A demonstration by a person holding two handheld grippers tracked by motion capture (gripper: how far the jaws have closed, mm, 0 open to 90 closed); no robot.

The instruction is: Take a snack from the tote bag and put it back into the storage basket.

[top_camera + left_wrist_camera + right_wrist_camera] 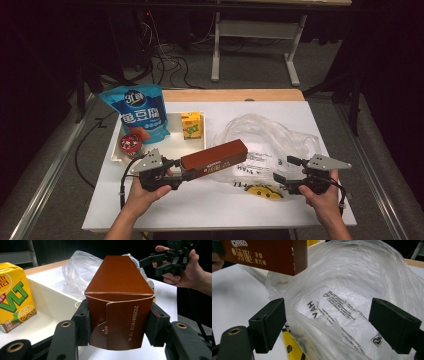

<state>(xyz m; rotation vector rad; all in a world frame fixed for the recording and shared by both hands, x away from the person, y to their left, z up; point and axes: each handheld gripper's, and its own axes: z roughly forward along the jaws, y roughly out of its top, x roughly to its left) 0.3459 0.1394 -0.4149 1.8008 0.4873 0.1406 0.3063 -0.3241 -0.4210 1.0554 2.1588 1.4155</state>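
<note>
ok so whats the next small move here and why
Probably close the right tongs on the bag edge to lift it open: they are open with the plastic between them, while the left tongs hold the brown box above the bag.

Bright table, dark surround, soft focus

- One brown biscuit box (215,158)
- One clear plastic bag (265,137)
- One yellow drink carton (191,124)
- One blue snack pouch (137,112)
- One white tray (172,145)
- One small round tub (130,143)
- Two tools: left tool (176,169), right tool (284,169)
</note>
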